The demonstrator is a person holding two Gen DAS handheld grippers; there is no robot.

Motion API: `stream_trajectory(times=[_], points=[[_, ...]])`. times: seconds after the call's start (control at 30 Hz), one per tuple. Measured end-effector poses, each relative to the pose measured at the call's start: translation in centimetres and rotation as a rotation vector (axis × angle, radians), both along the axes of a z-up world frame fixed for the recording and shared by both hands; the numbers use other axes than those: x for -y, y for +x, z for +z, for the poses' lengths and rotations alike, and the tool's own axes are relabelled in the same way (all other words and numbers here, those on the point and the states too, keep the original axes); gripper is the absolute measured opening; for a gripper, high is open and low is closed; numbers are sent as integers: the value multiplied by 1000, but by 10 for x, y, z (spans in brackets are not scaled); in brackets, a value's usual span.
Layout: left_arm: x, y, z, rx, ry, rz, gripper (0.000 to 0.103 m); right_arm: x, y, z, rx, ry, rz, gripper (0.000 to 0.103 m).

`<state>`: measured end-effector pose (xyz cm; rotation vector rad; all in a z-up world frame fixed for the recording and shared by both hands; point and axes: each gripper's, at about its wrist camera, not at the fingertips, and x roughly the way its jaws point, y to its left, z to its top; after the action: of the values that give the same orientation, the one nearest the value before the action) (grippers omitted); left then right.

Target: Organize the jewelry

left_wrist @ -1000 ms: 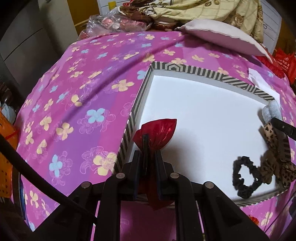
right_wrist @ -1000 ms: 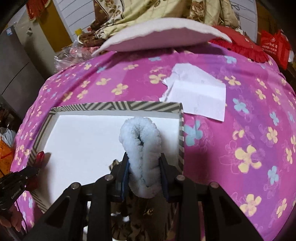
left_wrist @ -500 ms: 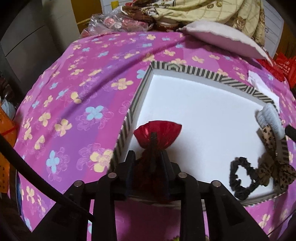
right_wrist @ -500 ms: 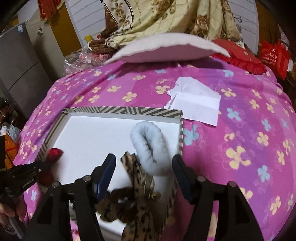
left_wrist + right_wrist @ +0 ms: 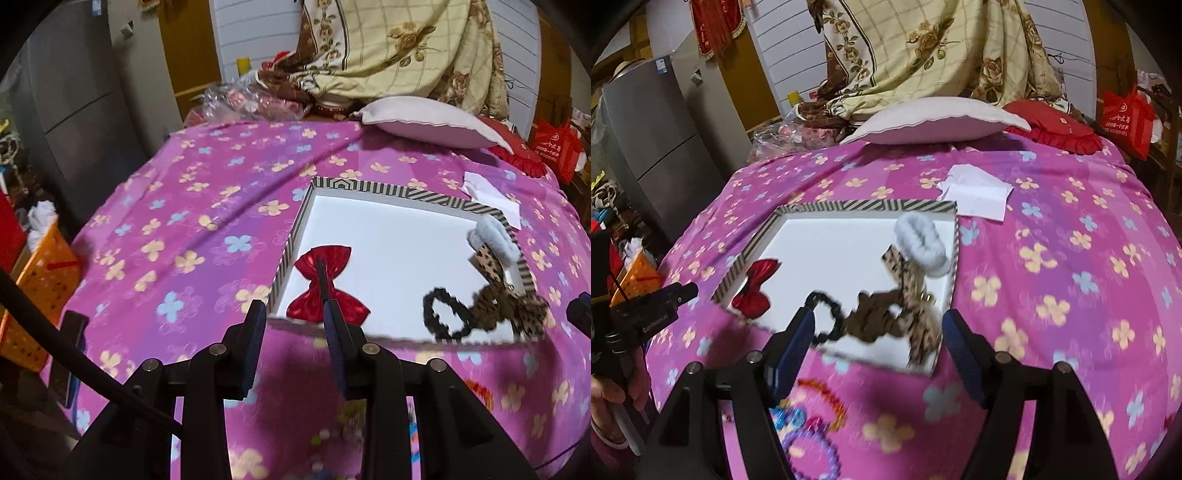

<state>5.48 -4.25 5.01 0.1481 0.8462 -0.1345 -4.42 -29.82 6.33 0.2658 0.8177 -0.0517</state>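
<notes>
Broadly, you are working over a bed (image 5: 1071,229) spread with a pink flowered cover, with a pale pillow (image 5: 934,122) at its far end and a folded white paper (image 5: 979,192) lying on the cover just beyond the box. The striped-rimmed box (image 5: 369,186) with its white floor is where the pieces are going, and four already lie in it. The leopard-print bow (image 5: 897,314) sprawls in the near right corner, partly over the black scrunchie (image 5: 443,314) beside it. The fluffy pale scrunchie (image 5: 923,243) rests against the right wall, touching the leopard piece. The red bow (image 5: 325,284) lies flat by the left wall, well apart from the rest.

Your left gripper (image 5: 295,325) hangs just short of the box's near edge with its jaws spread and nothing between them; they have just been opening, and the red bow now sits free on the white floor. Your right gripper (image 5: 879,343) is likewise spread wide and empty, its jaws having just been opening too, with the fluffy scrunchie lying loose ahead of them.

So both drops look done. What is left, I judge, is the blurred beaded jewelry (image 5: 812,417) on the cover just under your right gripper, outside the box.
</notes>
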Motion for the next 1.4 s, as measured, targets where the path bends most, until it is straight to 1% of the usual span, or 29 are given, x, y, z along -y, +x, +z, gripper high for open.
stream_trajectory(times=[0.1,0.2,0.5,0.8,1.03,1.17,1.4], points=[[-4,-22,4,19,3,-2,27,-11,-17,3,12,-5,-1,75],[-9,-37,5,16,-13,7,27,-23,-29,3,7,-9,2,76],[-23,-69,8,21,-48,23,27,-53,-56,5,7,-9,38,79],[-32,-90,12,27,-73,31,27,-71,-71,12,17,-33,73,80],[-35,-99,10,22,-86,38,27,-81,-77,15,22,-57,88,81],[-36,-102,10,34,-75,41,27,-83,-79,15,20,-69,89,81],[-38,-105,6,24,-79,46,27,-84,-81,14,23,-71,88,82]])
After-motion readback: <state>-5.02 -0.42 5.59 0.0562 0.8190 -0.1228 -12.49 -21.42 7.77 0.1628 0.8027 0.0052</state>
